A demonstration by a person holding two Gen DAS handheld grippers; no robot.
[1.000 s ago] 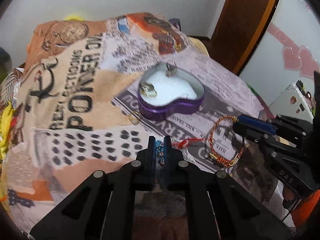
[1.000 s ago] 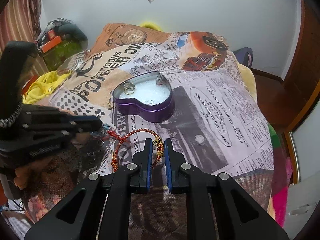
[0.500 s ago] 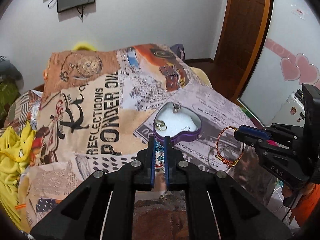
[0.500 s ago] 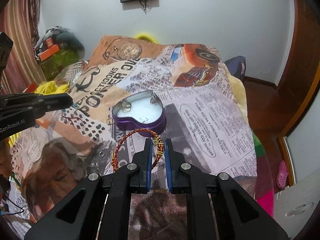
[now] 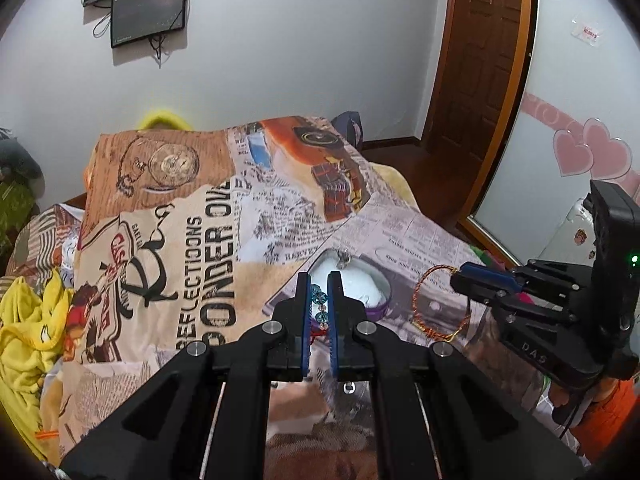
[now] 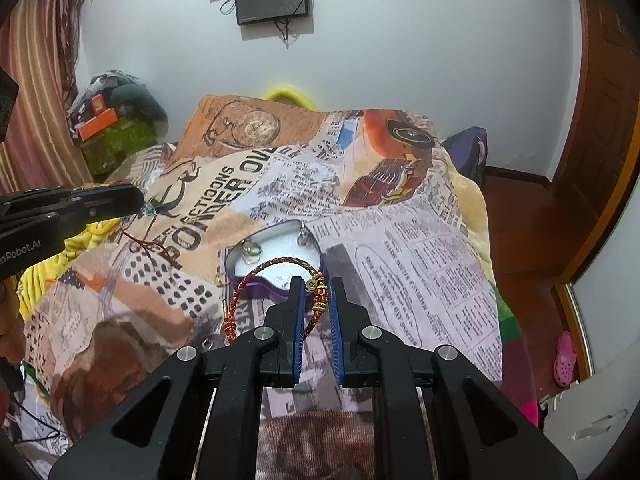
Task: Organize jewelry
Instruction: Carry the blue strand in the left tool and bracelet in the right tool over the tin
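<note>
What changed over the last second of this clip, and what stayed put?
Both tools rose off the bedspread: the left tool carried up its blue-beaded bracelet, the right tool its red-and-gold cord bracelet. Both grips stayed shut; the purple heart-shaped tin did not move.

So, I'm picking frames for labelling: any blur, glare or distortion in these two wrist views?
Left wrist view: sharp, but the door frame bows from fisheye and the corners go black. Right wrist view: same bowing and dark corners; the red-gold bracelet and heart-shaped tin stay crisp, with no strong glare, only soft even room light.
</note>
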